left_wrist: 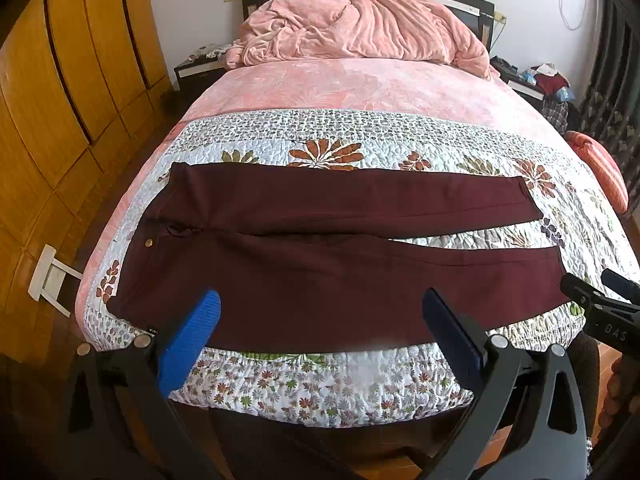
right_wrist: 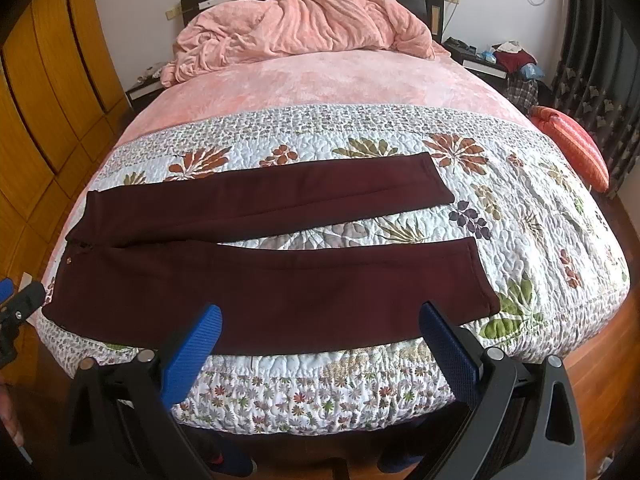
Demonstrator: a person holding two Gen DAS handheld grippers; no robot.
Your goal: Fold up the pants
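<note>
Both tools, left tool point(left_wrist: 320, 332) and right tool point(right_wrist: 320, 344), gape empty above maroon pants point(left_wrist: 320, 264).
Pinching the floral quilt point(left_wrist: 320, 384) along with the near leg could drag it.

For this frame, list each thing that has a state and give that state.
Pants: unfolded, flat across the quilt, legs spread apart, waist toward the wardrobe side.
Pink blanket: bunched at the headboard.
Quilt: spread over the foot of the bed.
Left gripper: open, holding nothing.
Right gripper: open, holding nothing.
</note>
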